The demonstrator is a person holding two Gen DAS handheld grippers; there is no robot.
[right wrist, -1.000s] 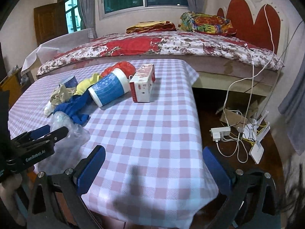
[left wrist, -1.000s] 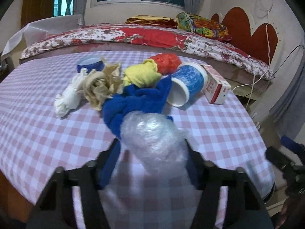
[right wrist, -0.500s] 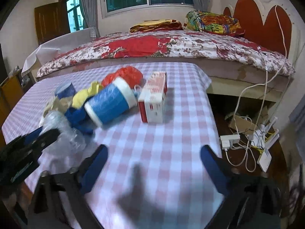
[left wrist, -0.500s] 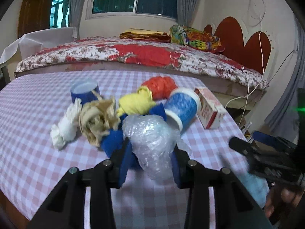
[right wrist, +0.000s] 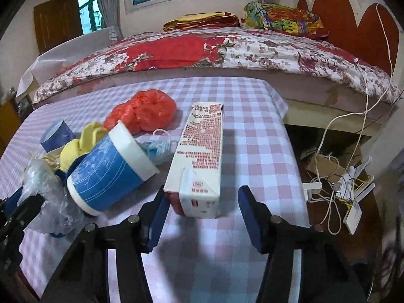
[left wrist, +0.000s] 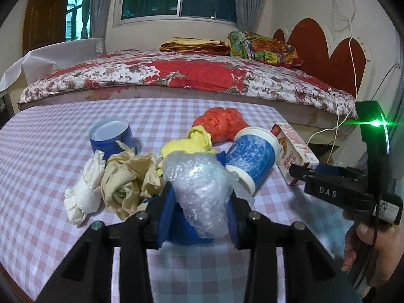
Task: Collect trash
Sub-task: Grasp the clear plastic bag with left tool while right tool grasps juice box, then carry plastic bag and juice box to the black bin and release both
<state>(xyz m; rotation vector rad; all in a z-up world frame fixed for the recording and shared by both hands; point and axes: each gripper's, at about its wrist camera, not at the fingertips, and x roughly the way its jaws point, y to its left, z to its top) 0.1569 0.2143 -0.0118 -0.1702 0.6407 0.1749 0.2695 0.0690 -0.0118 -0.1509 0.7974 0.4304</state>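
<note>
- Table (right wrist: 252, 116): covered by a pink-and-white checked cloth, set just before a bed (left wrist: 192, 75) with a red floral cover.
- Left gripper (left wrist: 199, 197): blue pads are pinched on a wad of clear bubble wrap (left wrist: 202, 189), which is squeezed between them and carried above the cloth. In the right wrist view the same wad is seen at far left, in front of the fallen cup.
- Right gripper (right wrist: 202, 209): jaws have just been closing and are seen part-way spread. The near end of the milk carton (right wrist: 199, 161) lies between the pads. The left pad is close against the carton's side, though contact cannot be confirmed; a clear gap is left at the right pad, so the carton is not yet pinched.
- Milk carton: white with red print, lying flat on the cloth, lengthwise away from the camera, near the table's right edge.
- Blue-and-white cup (right wrist: 111, 174): lying on its side just left of the carton, rim pointing away.
- Second blue cup (left wrist: 111, 136): upright, farther left.
- Red plastic bag (right wrist: 144, 111): crumpled, behind the fallen cup.
- Yellow crumpled item (left wrist: 189, 144), beige paper wad (left wrist: 128, 179), white tissue (left wrist: 85, 194): clustered together mid-table.
- Pale blue face mask (right wrist: 156, 149): lying between cup and carton.
- Cables and a power strip (right wrist: 313, 189): on the floor to the right.
</note>
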